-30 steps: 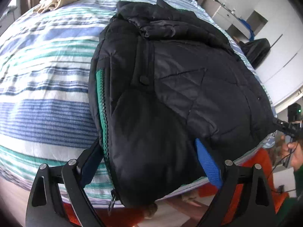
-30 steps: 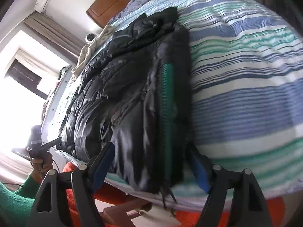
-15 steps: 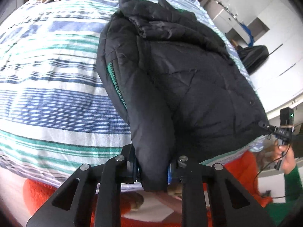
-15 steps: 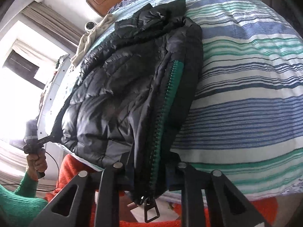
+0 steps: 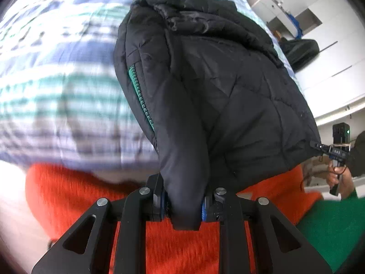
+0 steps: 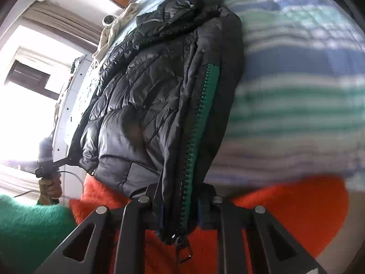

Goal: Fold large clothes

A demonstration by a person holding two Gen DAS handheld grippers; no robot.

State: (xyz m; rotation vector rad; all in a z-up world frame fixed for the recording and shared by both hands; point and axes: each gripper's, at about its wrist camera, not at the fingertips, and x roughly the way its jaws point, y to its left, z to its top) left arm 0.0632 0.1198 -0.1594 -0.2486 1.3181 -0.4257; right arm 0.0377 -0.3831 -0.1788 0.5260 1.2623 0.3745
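Note:
A black quilted puffer jacket with a green zipper lies folded lengthwise on a striped bed. My left gripper is shut on one bottom corner of the jacket's hem. My right gripper is shut on the other bottom corner, by the green zipper, with the zipper pull hanging below. Both corners are lifted off the bed's near edge. The jacket also fills the right wrist view. The right gripper shows far right in the left wrist view.
The striped bedspread spreads beside the jacket. A beige garment lies near the headboard. An orange cloth is under both grippers. White cabinets and a black bag stand beyond the bed.
Both grippers went from open around the hem to shut on it, then lifted and pulled the jacket's bottom edge back off the bed.

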